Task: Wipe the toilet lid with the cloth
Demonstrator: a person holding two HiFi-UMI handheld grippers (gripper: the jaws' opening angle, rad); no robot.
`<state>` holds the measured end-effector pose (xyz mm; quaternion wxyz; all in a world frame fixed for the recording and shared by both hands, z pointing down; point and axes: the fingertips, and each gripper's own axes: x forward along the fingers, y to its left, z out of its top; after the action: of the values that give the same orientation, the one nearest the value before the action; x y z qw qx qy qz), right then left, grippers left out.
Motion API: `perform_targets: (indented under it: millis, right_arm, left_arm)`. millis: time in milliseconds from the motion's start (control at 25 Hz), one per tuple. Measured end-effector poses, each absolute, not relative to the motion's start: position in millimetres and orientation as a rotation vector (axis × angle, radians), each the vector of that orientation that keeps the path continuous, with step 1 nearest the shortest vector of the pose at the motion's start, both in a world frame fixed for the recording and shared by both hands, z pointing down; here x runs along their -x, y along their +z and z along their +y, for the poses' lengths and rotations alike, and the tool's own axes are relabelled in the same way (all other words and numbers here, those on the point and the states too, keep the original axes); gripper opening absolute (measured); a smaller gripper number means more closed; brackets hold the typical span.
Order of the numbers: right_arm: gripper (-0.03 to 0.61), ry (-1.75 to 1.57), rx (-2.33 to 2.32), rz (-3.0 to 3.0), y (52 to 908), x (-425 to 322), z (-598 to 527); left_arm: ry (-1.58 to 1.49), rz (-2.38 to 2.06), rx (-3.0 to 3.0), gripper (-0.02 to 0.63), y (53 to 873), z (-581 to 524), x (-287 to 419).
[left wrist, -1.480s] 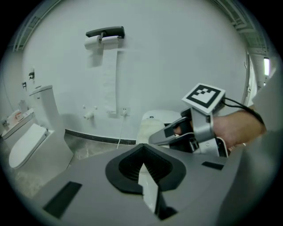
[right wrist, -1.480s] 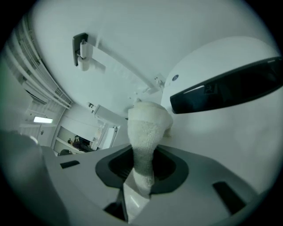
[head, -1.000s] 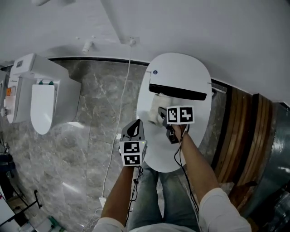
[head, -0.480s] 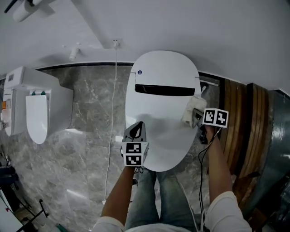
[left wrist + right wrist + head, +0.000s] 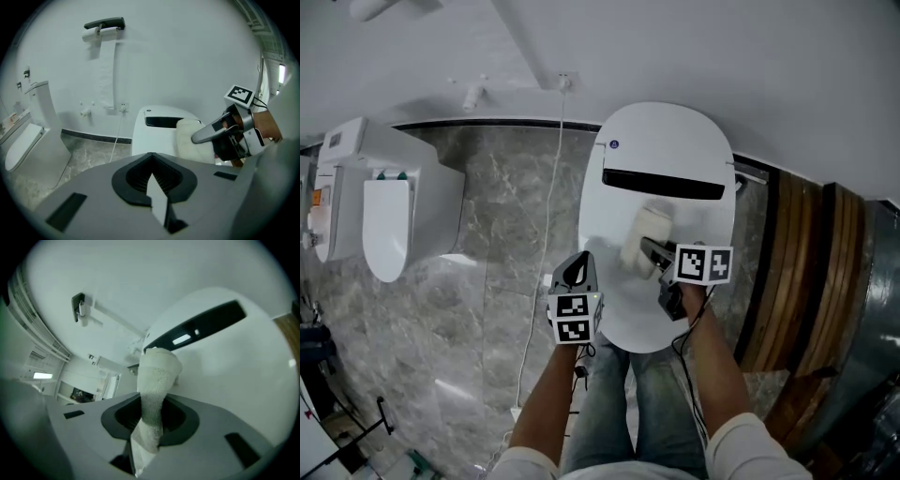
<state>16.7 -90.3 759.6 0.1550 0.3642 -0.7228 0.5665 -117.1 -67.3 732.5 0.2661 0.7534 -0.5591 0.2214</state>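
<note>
White: one cloth on one toilet lid; second toilet apart.

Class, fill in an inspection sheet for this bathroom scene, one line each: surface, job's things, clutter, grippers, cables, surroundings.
Surface: white toilet lid, closed, dark strip across its upper part.
Job's things: pale cloth, pressed on the lid below the strip.
Clutter: nothing seen on the lid.
Grippers: right gripper shut on the cloth; left gripper shut, empty, at the lid's left edge.
Cables: white cord runs down from the wall across the floor; black cable along the right forearm.
Surroundings: second toilet at left, marble floor, wooden panel at right, paper holder on the wall.
</note>
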Motion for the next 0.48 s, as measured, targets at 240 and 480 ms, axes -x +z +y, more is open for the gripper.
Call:
perform_targets:
  millis: [240, 480]
  right_arm:
    - [0.084, 1.528, -0.692, -2.028, 786.0, 115.7, -55.7]
    - [0.084, 1.415, -0.767, -1.941, 808.3, 107.2, -51.3]
  left_arm:
    - [0.618, -1.580, -1.986, 0.014, 736.2, -58.5, 148.7]
    - [0.609, -1.566, -1.984, 0.014, 738.4, -52.8, 148.1]
